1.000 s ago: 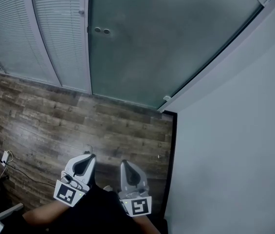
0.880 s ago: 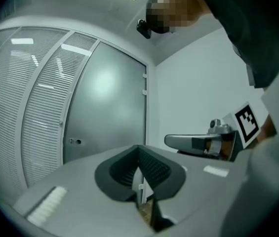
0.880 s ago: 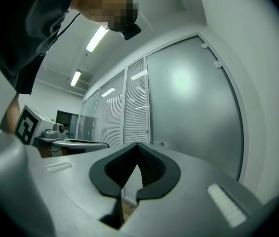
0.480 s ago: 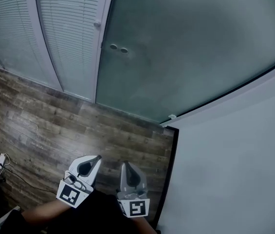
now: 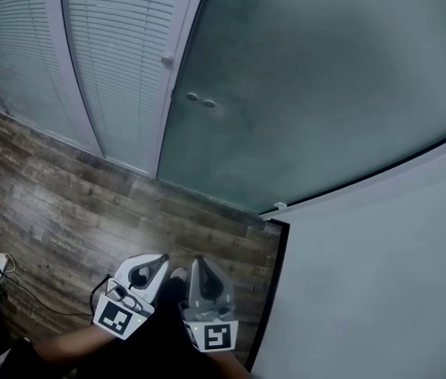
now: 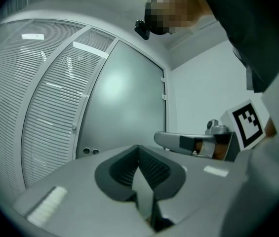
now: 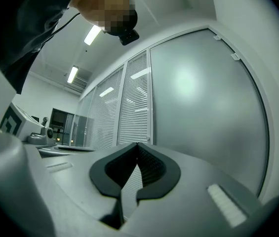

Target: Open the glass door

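The left gripper (image 5: 158,259) and right gripper (image 5: 197,260) are held side by side, jaws closed and empty, apart from the frosted glass door (image 5: 309,93).

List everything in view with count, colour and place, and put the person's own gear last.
glass door: one, frosted grey-green, straight ahead
round fittings: two, silver, near the door's left edge
blind panels: two, white, left of the door
floor: one, brown wood planks, in front of the door
wall: one, white, at the right
plug with cable: one, white plug, on the floor at lower left
left gripper: one, grey, fingers shut, empty
right gripper: one, grey, fingers shut, empty
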### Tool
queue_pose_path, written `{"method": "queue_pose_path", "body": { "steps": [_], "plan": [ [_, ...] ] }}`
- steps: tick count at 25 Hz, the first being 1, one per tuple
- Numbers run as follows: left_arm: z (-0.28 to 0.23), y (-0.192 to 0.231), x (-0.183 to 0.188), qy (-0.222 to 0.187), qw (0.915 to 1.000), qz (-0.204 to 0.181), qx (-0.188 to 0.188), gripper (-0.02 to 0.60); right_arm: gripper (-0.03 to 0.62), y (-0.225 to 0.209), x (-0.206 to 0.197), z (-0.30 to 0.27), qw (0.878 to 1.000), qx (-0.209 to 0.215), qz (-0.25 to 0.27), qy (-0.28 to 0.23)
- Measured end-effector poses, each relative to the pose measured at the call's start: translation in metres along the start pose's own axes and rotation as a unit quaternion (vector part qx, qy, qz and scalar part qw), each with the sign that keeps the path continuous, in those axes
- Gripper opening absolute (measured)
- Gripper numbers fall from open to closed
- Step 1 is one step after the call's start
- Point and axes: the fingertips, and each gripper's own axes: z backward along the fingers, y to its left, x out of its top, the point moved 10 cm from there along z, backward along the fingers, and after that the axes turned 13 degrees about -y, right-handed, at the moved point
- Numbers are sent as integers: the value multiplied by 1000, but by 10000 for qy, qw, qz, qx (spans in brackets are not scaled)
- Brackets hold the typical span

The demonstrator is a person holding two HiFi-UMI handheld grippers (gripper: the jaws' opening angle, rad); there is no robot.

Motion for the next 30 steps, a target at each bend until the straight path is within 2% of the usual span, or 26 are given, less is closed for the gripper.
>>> {"method": "queue_pose_path", "body": {
  "steps": [9,13,15,18,22,25,30],
  "plan": [
    [-31,10,-1,-70,9991,-176,370,0,2,-45,-5,-34,9998,145,-86,-97],
    [-51,3,-11,-8,9982,-387,465,0,2,-63,-11,-38,9980,476,-280,-300],
    [-65,-2,-18,-54,9979,-340,540,0,2,-71,-15,-42,9976,574,-285,-256],
    [-76,-4,-26,-62,9969,-332,710,0,2,-83,-22,-50,9975,547,-381,-245],
    [-84,23,-33,0,9957,-278,887,0,2,-94,-36,-71,9987,419,-275,4],
    [-87,47,-37,11,9963,-278,809,0,2,-95,-48,-88,9992,321,-214,125],
    [-100,90,-37,-13,9990,-222,395,0,2,-86,-54,-124,9997,-79,-141,206]
  ]
}}
